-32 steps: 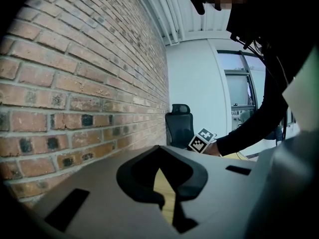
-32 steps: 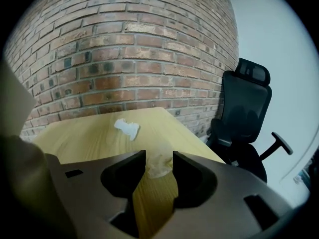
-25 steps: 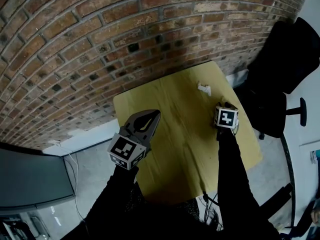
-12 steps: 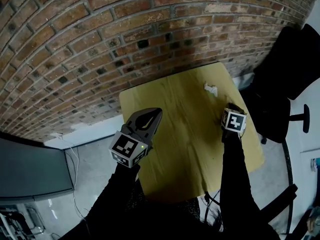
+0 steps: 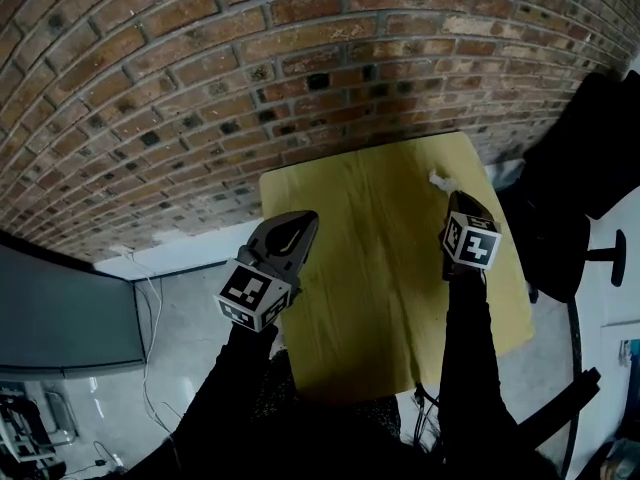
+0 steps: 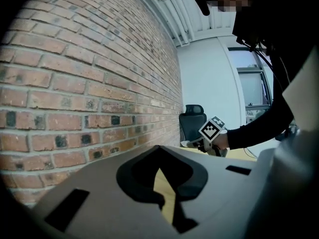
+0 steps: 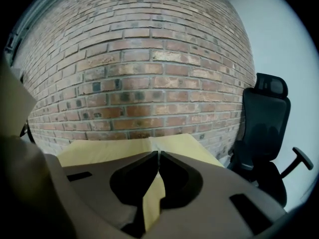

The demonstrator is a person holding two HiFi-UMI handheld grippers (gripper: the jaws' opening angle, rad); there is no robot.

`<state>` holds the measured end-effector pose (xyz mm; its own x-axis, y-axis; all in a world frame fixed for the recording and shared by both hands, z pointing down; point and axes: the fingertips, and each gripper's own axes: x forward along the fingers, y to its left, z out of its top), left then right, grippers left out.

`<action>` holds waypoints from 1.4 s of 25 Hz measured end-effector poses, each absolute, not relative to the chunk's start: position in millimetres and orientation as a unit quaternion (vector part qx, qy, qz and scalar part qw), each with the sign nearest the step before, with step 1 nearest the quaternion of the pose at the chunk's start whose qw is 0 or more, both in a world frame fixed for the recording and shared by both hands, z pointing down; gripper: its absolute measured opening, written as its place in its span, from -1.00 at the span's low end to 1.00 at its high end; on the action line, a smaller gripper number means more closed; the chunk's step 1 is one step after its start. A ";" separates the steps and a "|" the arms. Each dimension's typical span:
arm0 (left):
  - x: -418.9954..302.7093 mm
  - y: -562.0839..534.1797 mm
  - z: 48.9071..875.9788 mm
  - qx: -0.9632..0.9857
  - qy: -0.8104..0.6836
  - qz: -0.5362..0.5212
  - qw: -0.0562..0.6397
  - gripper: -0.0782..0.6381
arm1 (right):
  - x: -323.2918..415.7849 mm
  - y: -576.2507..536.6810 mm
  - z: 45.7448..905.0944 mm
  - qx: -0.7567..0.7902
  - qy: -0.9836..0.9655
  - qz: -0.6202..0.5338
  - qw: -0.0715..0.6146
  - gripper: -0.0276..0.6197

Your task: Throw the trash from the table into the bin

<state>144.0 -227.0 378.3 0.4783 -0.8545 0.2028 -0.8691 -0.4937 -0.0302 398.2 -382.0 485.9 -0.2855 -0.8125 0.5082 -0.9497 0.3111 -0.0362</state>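
Left gripper (image 5: 300, 223): jaws pressed together with nothing between them, over the table's 9 o'clock edge.
Table (image 5: 370, 258): yellow top, brick wall (image 5: 200, 88) at its 12 o'clock.
Crumpled white paper (image 5: 439, 180): near the table's 1 o'clock corner, just beside the right gripper's tips. Contact unclear.
Right gripper (image 5: 457, 202): jaws pressed together, a pale sliver at the tips.
Office chair (image 5: 585, 158): black, at the table's 3 o'clock.

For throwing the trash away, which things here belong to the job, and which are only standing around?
Job:
- crumpled white paper, at the tip of the shut right gripper; whether it is gripped is unclear
- yellow table
- left gripper, shut, nothing in it

Only standing around:
- black office chair
- brick wall
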 end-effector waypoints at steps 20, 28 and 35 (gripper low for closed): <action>-30.1 -147.6 357.1 0.817 -0.571 0.065 0.036 -0.78 | 172.4 -312.6 433.3 0.483 -0.846 0.117 0.196 -0.85; -89.3 -114.1 348.6 0.816 -0.575 0.046 0.032 -0.78 | 78.5 -260.8 424.2 0.456 -0.862 0.109 0.191 -0.85; -133.9 -94.1 346.6 0.811 -0.583 0.035 0.030 -0.78 | -3.7 -225.5 408.2 0.428 -0.880 0.101 0.178 -0.85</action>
<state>-133.9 -94.1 346.6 0.3173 -0.9439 0.0915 -0.9481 -0.3179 0.0079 -3.7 -225.5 408.2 -0.5696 -0.7183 0.3995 -0.7902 0.6123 -0.0256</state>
